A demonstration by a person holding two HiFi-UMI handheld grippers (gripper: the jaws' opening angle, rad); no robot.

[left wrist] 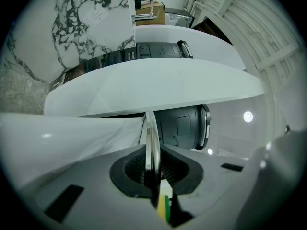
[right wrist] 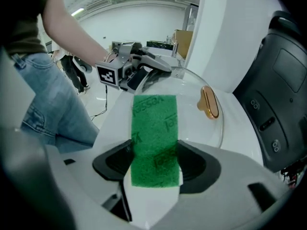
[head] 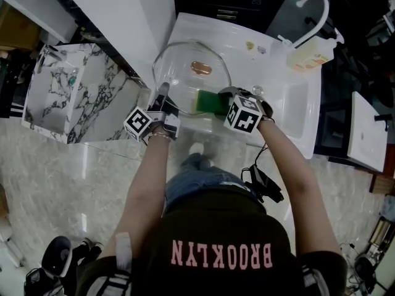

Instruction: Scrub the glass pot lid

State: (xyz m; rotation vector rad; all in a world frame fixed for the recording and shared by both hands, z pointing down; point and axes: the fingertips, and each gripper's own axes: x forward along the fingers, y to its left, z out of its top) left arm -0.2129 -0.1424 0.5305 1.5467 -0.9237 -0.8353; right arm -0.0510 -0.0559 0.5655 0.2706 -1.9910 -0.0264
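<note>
Head view: glass pot lid [head: 185,63] sits over the left end of the white sink counter [head: 271,73], its copper-coloured handle [head: 201,67] facing up. I cannot tell whether it rests flat or is lifted a little. The left gripper [head: 165,96] is at the lid's near-left rim. The right gripper [head: 223,98] brings a green sponge [head: 208,102] onto the near rim, close to the counter's near edge. A soap bottle [head: 310,58] and faucet [head: 311,8] stand at the far right corner, with the basin [head: 296,113] on the right. No suds or water show on the glass. My judgement: scrubbing is at an early or middle stage, with the sponge on one patch of rim and most of the dome left to cover, though how clean it is cannot be read. Left gripper view: the left gripper [left wrist: 152,169] has its jaws closed hard on the lid's rim [left wrist: 151,138], which is seen edge-on with no gap either side. A sliver of the sponge [left wrist: 166,207] shows below, and a dark appliance [left wrist: 184,126] stands behind. Right gripper view: the right gripper [right wrist: 154,166] pinches the sponge [right wrist: 154,133] between both jaws, scouring face towards the camera and its front part lying over the lid [right wrist: 192,87]. The handle [right wrist: 209,102] is just to the right, and the left gripper [right wrist: 136,75] grips the opposite rim.
</note>
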